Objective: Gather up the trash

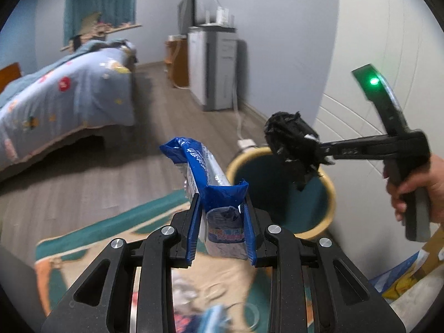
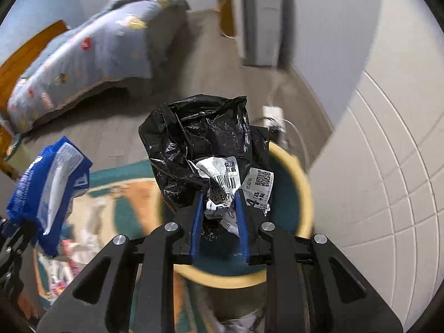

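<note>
Bedroom floor first: grey wood planks, a quilt-covered bed (image 1: 63,94), a teal and orange patterned rug (image 1: 116,222). Beside the wall stands a round yellow-rimmed teal bin (image 1: 327,194). Right gripper (image 2: 219,208) hangs over it, jaws pinching a crumpled black plastic bag (image 2: 194,141). Left gripper (image 1: 223,216) pinches a blue wrapper (image 1: 199,166) just beside the bin.

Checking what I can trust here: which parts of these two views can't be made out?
- Bin contents: left wrist view, black bag overlaps its mouth.
- Rug litter: both views, blurred, behind hand-held gripper frames.
- Shipping label: right wrist view, crumpled, partly pinched.
</note>
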A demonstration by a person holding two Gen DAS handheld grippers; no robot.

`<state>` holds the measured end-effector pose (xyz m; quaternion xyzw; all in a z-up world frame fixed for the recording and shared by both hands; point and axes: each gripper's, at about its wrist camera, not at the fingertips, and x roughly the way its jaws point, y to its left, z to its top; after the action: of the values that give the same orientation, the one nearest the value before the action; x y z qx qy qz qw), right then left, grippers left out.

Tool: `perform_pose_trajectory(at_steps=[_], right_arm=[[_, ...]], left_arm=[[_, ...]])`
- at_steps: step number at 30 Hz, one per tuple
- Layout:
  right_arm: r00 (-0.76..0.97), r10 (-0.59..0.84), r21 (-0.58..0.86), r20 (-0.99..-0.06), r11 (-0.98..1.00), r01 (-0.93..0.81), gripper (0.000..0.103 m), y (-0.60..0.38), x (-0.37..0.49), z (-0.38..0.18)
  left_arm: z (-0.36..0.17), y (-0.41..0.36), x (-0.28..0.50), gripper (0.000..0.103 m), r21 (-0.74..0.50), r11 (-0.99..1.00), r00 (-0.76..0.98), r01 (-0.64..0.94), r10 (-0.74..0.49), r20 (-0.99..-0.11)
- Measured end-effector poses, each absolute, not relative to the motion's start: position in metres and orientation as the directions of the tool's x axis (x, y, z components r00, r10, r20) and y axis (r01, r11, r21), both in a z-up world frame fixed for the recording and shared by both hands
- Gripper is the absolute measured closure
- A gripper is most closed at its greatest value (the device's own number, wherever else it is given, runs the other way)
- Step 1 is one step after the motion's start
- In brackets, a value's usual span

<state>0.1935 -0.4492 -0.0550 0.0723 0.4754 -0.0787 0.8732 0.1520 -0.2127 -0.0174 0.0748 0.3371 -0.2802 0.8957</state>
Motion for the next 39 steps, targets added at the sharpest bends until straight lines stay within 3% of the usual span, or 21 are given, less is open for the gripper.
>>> perform_pose_trajectory(at_steps=[5, 9, 10, 11, 12, 14, 15, 17, 19, 21, 26, 32, 37, 39], right_arm=[[0.497, -0.071, 0.088, -0.865, 0.953, 0.289, 0.079, -0.480, 0.201, -0.081], [0.494, -0.083, 0.102, -0.866, 0.937, 0.335, 0.064, -0.491, 0.208, -0.092], [0.494, -0.081, 0.112, -0.865, 0.931, 0.348, 0.057, -0.494, 0.209, -0.094], [0.493, -0.079, 0.121, -0.867, 0.925, 0.361, 0.053, -0.496, 0.210, -0.096], [0.491, -0.074, 0.127, -0.868, 0.923, 0.363, 0.050, -0.496, 0.211, -0.099], [0.476, -0.090, 0.107, -0.875, 0.922, 0.371, 0.044, -0.494, 0.212, -0.102], [0.475, -0.093, 0.106, -0.875, 0.921, 0.376, 0.036, -0.492, 0.214, -0.103], [0.492, -0.088, 0.126, -0.866, 0.914, 0.385, 0.025, -0.486, 0.218, -0.102], [0.520, -0.101, 0.132, -0.848, 0.911, 0.391, 0.012, -0.478, 0.217, -0.100], [0.529, -0.119, 0.126, -0.840, 0.906, 0.404, 0.006, -0.467, 0.224, -0.100], [0.572, -0.130, 0.165, -0.810, 0.885, 0.435, 0.006, -0.438, 0.236, -0.097], [0.640, -0.249, -0.007, -0.727, 0.934, 0.356, 0.006, -0.388, 0.223, -0.092], [0.673, -0.156, -0.041, -0.723, 0.982, 0.184, 0.006, -0.354, 0.212, -0.080], [0.671, -0.052, 0.027, -0.739, 0.994, 0.107, 0.006, -0.343, 0.203, -0.071]], left_arm=[[-0.032, -0.269, 0.167, 0.072, -0.052, 0.754, 0.547, 0.654, -0.520, -0.656], [-0.041, -0.299, 0.182, 0.068, -0.044, 0.707, 0.520, 0.706, -0.559, -0.646], [-0.045, -0.306, 0.187, 0.060, -0.036, 0.697, 0.511, 0.716, -0.559, -0.653], [-0.050, -0.312, 0.190, 0.043, -0.033, 0.692, 0.499, 0.721, -0.552, -0.668], [-0.055, -0.316, 0.197, 0.037, -0.028, 0.689, 0.491, 0.724, -0.544, -0.681], [-0.056, -0.311, 0.204, 0.034, 0.000, 0.685, 0.497, 0.729, -0.528, -0.689], [-0.054, -0.305, 0.201, 0.030, 0.001, 0.684, 0.498, 0.730, -0.530, -0.687], [-0.048, -0.289, 0.200, 0.017, -0.010, 0.684, 0.506, 0.729, -0.549, -0.666], [-0.042, -0.273, 0.203, 0.012, 0.009, 0.697, 0.530, 0.717, -0.538, -0.656], [-0.033, -0.249, 0.210, 0.009, 0.036, 0.731, 0.569, 0.681, -0.498, -0.655], [-0.030, -0.195, 0.223, 0.005, -0.039, 0.793, 0.605, 0.607, -0.494, -0.624], [-0.047, -0.147, 0.231, 0.005, -0.005, 0.873, 0.678, 0.487, -0.382, -0.628], [-0.025, -0.105, 0.213, 0.005, -0.021, 0.914, 0.742, 0.405, -0.341, -0.577], [-0.003, -0.091, 0.204, 0.005, -0.008, 0.932, 0.774, 0.362, -0.306, -0.554]])
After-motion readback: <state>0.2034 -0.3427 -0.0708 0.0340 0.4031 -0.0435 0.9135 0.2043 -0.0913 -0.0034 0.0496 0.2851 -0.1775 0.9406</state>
